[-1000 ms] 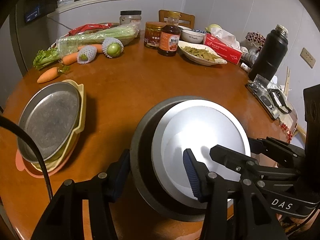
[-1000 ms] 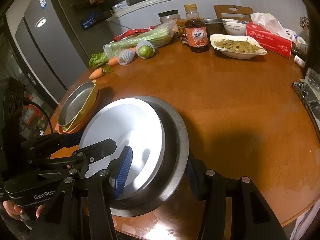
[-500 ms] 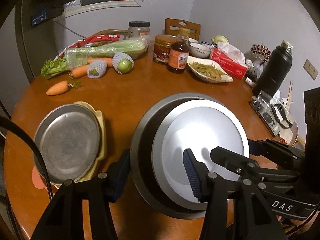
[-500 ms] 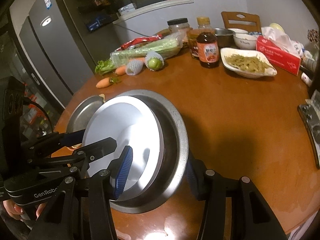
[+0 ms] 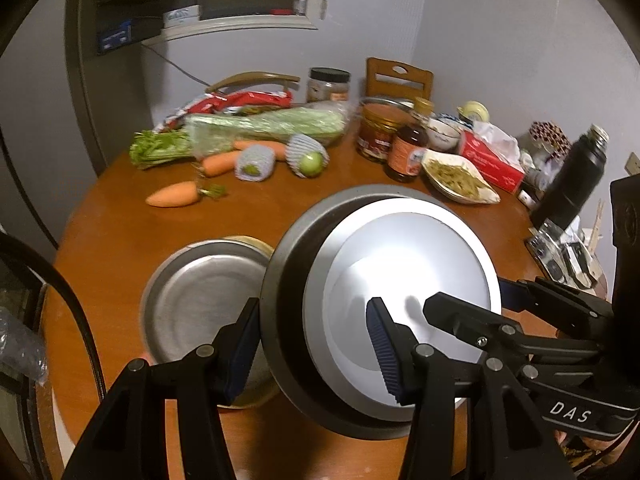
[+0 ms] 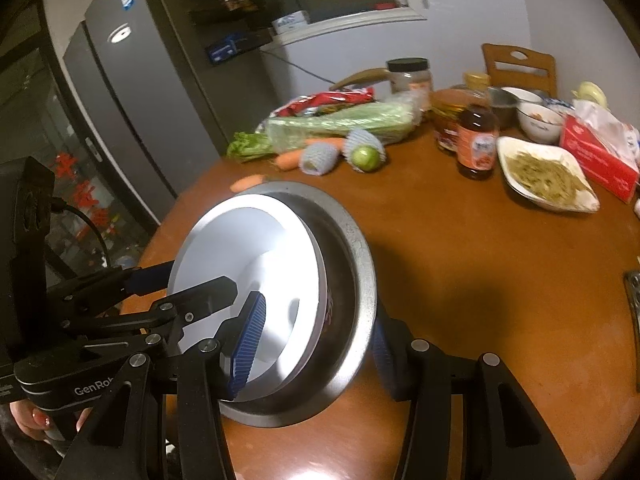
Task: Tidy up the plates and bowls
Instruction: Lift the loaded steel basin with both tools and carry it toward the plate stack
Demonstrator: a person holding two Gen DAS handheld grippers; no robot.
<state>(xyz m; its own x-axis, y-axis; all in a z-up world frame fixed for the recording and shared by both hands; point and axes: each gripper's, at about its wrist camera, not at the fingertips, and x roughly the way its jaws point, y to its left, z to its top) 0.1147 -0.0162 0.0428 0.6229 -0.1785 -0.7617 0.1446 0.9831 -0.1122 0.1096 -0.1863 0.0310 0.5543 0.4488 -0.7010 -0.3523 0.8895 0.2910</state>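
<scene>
**Stacked plates carried by two tools**

Nearest, the left tool and right tool each clamp the rim of the metal pan holding a white plate, tilted above the table. Rigid, slippery; the plate could slide. Beyond lies the dish stack.

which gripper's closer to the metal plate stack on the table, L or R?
Left. The left gripper grips the carried pan's rim beside the plate stack; the right gripper holds the opposite rim, farther off.
</scene>
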